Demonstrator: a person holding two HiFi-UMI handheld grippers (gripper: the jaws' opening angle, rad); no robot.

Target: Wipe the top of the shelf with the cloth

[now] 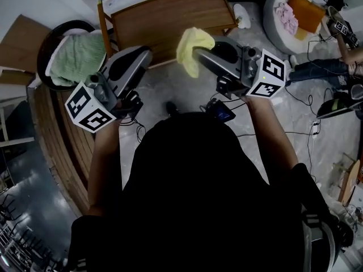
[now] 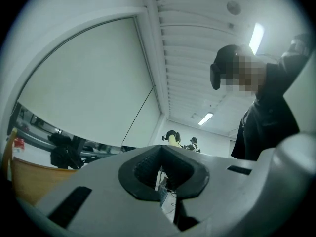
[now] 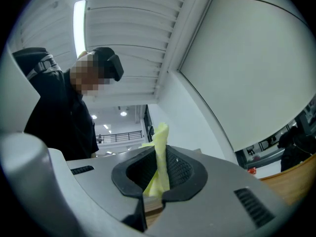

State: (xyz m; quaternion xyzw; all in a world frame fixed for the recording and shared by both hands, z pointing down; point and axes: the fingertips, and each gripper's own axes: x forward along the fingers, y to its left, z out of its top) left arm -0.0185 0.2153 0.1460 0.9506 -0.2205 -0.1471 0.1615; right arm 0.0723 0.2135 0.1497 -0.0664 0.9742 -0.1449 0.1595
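Observation:
In the head view the wooden shelf point(image 1: 170, 17) stands ahead on the floor, its brown top bare. My right gripper point(image 1: 197, 53) is shut on a yellow cloth point(image 1: 191, 45), which bunches above the shelf's near edge. The right gripper view looks upward; the cloth point(image 3: 159, 157) stands pinched between the dark pads of the right gripper point(image 3: 157, 177). My left gripper point(image 1: 148, 53) hovers left of the cloth, over the shelf's near left corner. Seen through its own camera, the left gripper point(image 2: 162, 176) is shut with nothing in it, only a thin slit between the pads.
A dark round basket point(image 1: 50, 43) holding green fabric sits left of the shelf. A curved wooden counter point(image 1: 59, 135) runs along the left. At back right is a grey pouf point(image 1: 278, 21) with cushions. Cables point(image 1: 306, 103) and a seated person's legs point(image 1: 317, 68) lie to the right.

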